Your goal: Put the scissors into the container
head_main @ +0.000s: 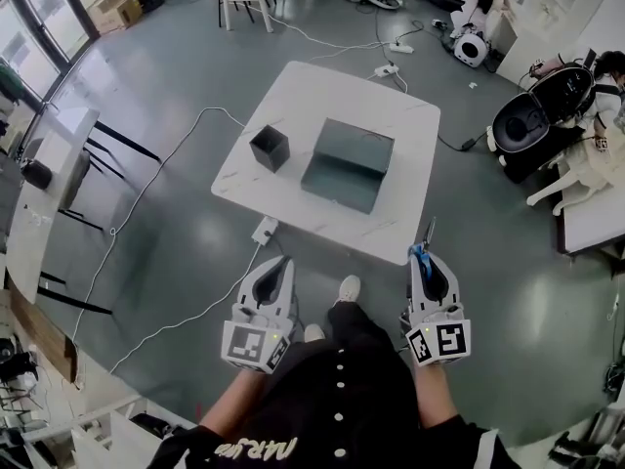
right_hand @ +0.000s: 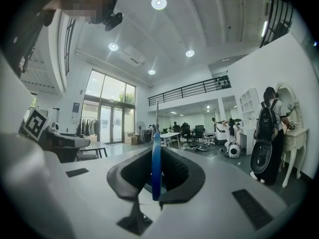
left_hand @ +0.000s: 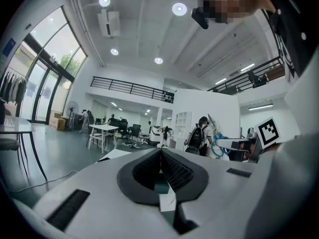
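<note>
In the head view my right gripper (head_main: 426, 258) is shut on the scissors (head_main: 424, 246). Their blue handle is pinched between the jaws and the blades point forward, towards the white table (head_main: 410, 125). In the right gripper view the scissors (right_hand: 156, 153) stand edge-on between the pads of my right gripper (right_hand: 157, 151). My left gripper (head_main: 283, 261) is shut with nothing in it, which the left gripper view confirms for the left gripper (left_hand: 161, 151). A small black square container (head_main: 270, 148) stands on the table's left part. Both grippers hover short of the table, above the floor.
A larger dark open box (head_main: 349, 164) sits on the table to the right of the container. A power strip (head_main: 265, 230) and white cables (head_main: 146, 189) lie on the floor at the table's near left. My shoes (head_main: 348, 288) are between the grippers. Desks stand left, a person (head_main: 601, 76) sits right.
</note>
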Demonstrator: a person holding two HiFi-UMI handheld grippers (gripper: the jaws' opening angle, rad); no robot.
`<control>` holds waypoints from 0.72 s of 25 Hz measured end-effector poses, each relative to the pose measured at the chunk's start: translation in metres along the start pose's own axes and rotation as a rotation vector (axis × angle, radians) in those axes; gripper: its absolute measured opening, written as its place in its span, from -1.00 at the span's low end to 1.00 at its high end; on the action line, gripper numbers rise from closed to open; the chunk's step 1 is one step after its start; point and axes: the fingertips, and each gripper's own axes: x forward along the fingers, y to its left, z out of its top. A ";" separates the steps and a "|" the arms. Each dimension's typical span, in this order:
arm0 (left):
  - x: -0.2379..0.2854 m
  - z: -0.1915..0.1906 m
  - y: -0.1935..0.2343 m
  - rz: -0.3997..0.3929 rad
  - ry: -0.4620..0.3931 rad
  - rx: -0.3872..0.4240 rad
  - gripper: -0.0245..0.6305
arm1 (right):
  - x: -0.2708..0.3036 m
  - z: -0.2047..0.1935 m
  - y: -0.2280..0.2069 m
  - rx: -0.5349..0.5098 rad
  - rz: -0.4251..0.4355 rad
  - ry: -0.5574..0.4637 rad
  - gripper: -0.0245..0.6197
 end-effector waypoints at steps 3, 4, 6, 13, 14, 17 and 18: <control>0.015 0.001 0.005 0.009 0.006 0.004 -0.85 | 0.016 -0.002 -0.008 0.008 0.010 0.001 -0.73; 0.021 0.002 0.007 0.013 0.006 0.005 -0.85 | 0.023 -0.002 -0.011 0.009 0.014 -0.001 -0.73; 0.036 0.006 0.011 0.017 0.001 0.010 -0.85 | 0.039 0.001 -0.019 0.011 0.022 -0.010 -0.73; 0.094 0.034 0.018 0.025 -0.044 0.033 -0.85 | 0.088 0.015 -0.054 0.011 0.048 -0.042 -0.73; 0.102 0.037 0.019 0.027 -0.050 0.036 -0.85 | 0.094 0.017 -0.060 0.010 0.050 -0.047 -0.73; 0.125 0.042 0.025 0.036 -0.055 0.040 -0.85 | 0.116 0.022 -0.074 0.007 0.056 -0.058 -0.73; 0.132 0.043 0.027 0.040 -0.055 0.038 -0.85 | 0.123 0.024 -0.078 0.007 0.058 -0.059 -0.73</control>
